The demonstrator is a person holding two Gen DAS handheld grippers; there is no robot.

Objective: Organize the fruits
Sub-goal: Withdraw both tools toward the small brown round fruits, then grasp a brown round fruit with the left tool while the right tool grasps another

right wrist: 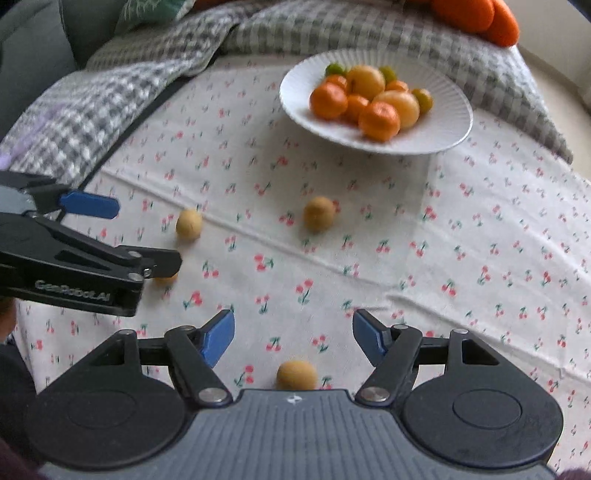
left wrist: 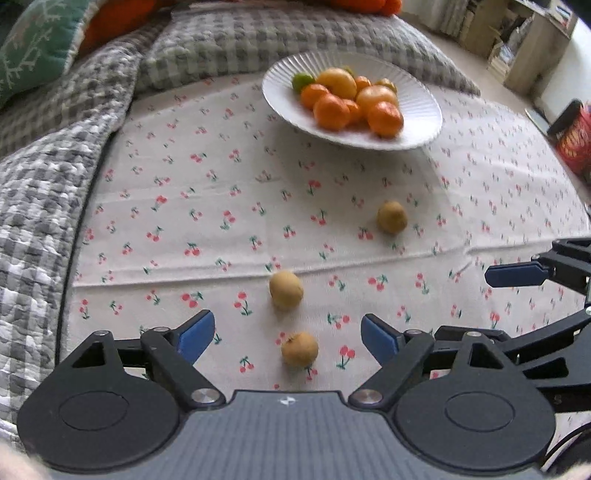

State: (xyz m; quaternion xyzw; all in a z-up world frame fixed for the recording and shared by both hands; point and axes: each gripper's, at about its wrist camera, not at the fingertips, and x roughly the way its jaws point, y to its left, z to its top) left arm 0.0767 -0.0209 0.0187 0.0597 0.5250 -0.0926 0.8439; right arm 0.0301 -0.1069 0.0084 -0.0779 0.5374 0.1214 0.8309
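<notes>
A white ribbed plate (left wrist: 417, 99) (right wrist: 447, 107) at the back holds oranges (left wrist: 331, 110) (right wrist: 379, 121), yellow fruits and small green ones. Small tan fruits lie loose on the cherry-print cloth. In the left wrist view three show: near (left wrist: 299, 348), middle (left wrist: 286, 289), far (left wrist: 391, 217). My left gripper (left wrist: 288, 338) is open, its jaws either side of the near fruit. In the right wrist view my right gripper (right wrist: 293, 338) is open, with a tan fruit (right wrist: 296, 375) just behind its fingertips. Two more lie ahead (right wrist: 189, 224) (right wrist: 318, 213); another (right wrist: 165, 279) is half hidden under the left gripper.
The cherry-print cloth (left wrist: 221, 206) covers a surface beside a grey checked blanket (left wrist: 44, 177) (right wrist: 92, 110). A teal cushion (left wrist: 37, 48) and orange cushions (right wrist: 480, 18) lie behind. A red container (left wrist: 574, 140) stands at the right; shelves (left wrist: 517, 40) are beyond.
</notes>
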